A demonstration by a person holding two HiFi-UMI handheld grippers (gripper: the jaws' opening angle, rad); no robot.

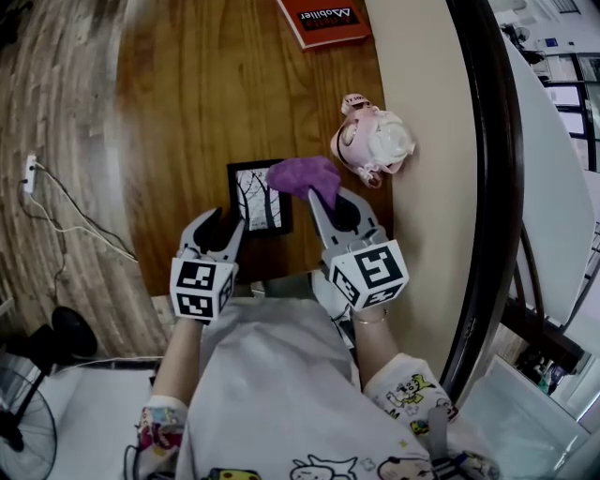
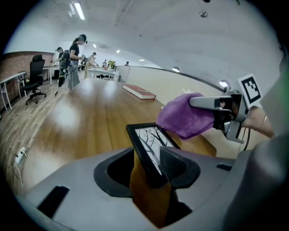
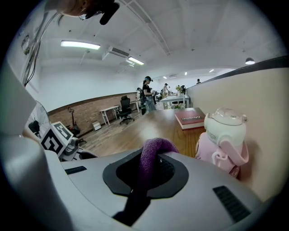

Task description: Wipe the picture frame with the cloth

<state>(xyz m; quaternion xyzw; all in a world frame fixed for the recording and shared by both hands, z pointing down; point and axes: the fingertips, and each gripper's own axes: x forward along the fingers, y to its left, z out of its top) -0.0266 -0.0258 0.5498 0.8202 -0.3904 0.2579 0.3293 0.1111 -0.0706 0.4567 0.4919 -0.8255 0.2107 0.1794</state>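
The black picture frame (image 1: 260, 197) with a tree print sits on the wooden table (image 1: 206, 103). My left gripper (image 1: 225, 225) is at its near left corner. In the left gripper view the frame (image 2: 151, 142) stands between the jaws of that gripper (image 2: 146, 166): the right pad (image 2: 171, 163) is at the glass, and a strip of wood shows on the left side. My right gripper (image 1: 323, 202) is shut on a purple cloth (image 1: 302, 175), which hangs over the frame's top right corner. The cloth (image 3: 153, 151) bulges from the right gripper's (image 3: 151, 170) jaws.
A pink and white teapot-like toy (image 1: 373, 142) stands right of the frame against a beige partition (image 1: 422, 234). A red book (image 1: 323, 21) lies at the table's far end. The table's left edge drops to a floor with cables (image 1: 66, 220). People stand far off (image 2: 74, 61).
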